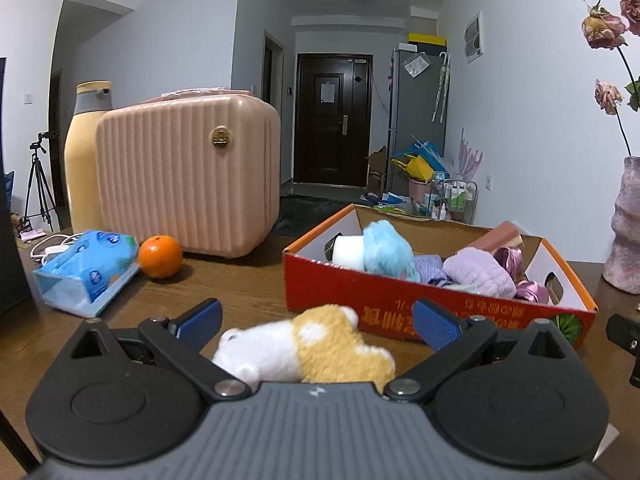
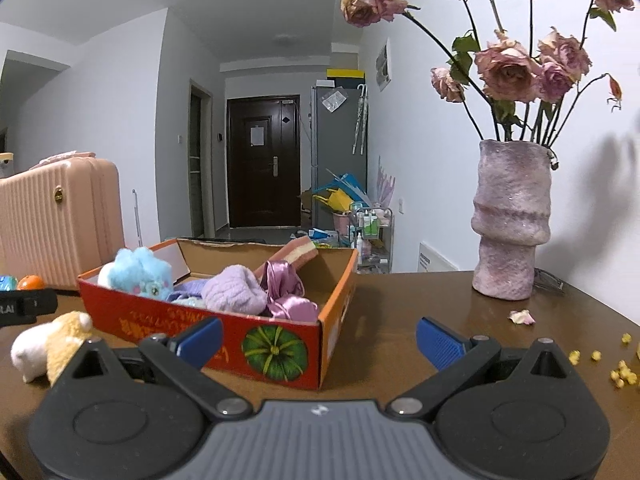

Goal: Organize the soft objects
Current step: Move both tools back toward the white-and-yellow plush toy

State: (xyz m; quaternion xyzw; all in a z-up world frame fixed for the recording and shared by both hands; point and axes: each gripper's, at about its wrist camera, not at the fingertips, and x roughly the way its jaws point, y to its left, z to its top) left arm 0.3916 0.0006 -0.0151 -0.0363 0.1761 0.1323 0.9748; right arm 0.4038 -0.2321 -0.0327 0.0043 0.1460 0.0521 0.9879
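Observation:
A white and tan plush toy [image 1: 316, 344] lies on the wooden table between the wide-open fingers of my left gripper [image 1: 316, 322], untouched by the blue pads [image 1: 436, 328]. It also shows in the right wrist view [image 2: 48, 342] at the far left. Behind it stands a red cardboard box [image 1: 400, 300] holding a blue plush [image 1: 386, 250], a purple fluffy item [image 1: 480, 272], pink satin cloth and a sponge. My right gripper [image 2: 318, 338] is open and empty, in front of the box's near corner [image 2: 276, 350].
A pink ribbed case [image 1: 184, 176], a yellow bottle [image 1: 82, 156], an orange [image 1: 160, 256] and a blue tissue pack [image 1: 86, 270] stand at the left. A pink vase of dried roses [image 2: 510, 224] stands right of the box, with petals and yellow crumbs [image 2: 620, 372] nearby.

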